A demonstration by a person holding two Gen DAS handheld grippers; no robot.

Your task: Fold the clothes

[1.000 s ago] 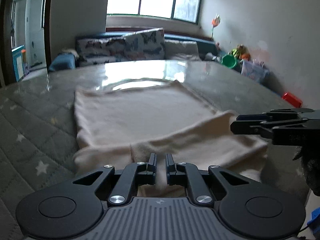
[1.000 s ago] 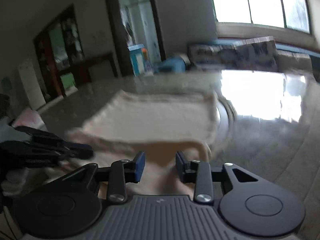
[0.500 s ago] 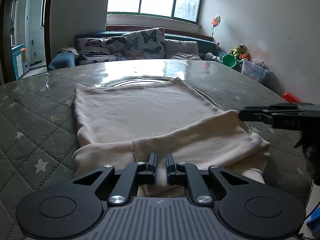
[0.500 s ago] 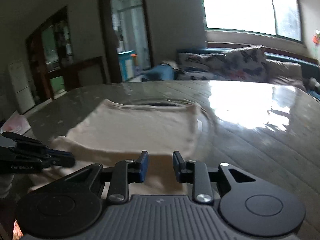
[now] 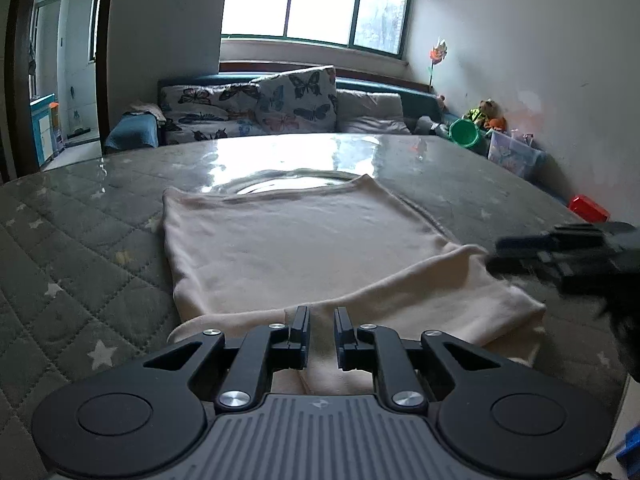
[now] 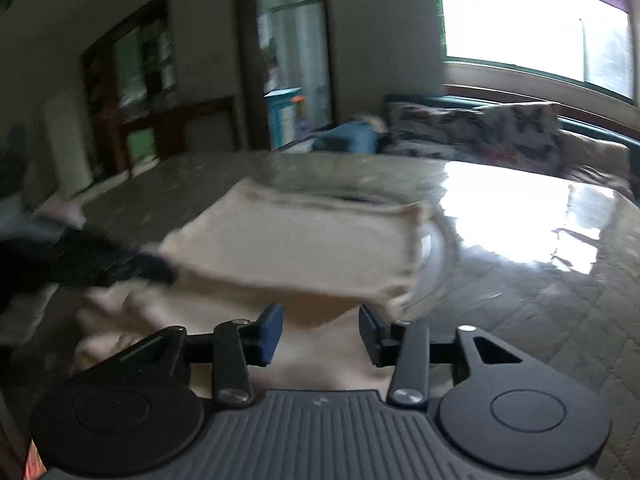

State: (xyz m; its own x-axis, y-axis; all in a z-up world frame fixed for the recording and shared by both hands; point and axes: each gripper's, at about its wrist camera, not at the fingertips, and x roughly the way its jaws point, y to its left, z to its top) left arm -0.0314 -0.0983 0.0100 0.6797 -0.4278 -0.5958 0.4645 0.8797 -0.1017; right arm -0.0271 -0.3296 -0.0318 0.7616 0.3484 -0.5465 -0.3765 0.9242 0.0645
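Observation:
A cream garment lies flat on the grey quilted table, its near part folded over in a thick layer. It also shows in the right wrist view, blurred. My left gripper hovers over the near folded edge with its jaws a narrow gap apart and nothing between them. My right gripper is open wide over the garment's near right side and empty. It appears blurred at the right of the left wrist view. The left gripper shows at the left of the right wrist view.
A glossy sheet covers the table's far half. A sofa with butterfly cushions stands behind the table. Toys, a green bucket and a red box lie by the right wall. A doorway is at the back.
My right gripper has opened its jaws wider and shifted over the garment's near right side. My left gripper's jaws have parted slightly. The garment has not moved.

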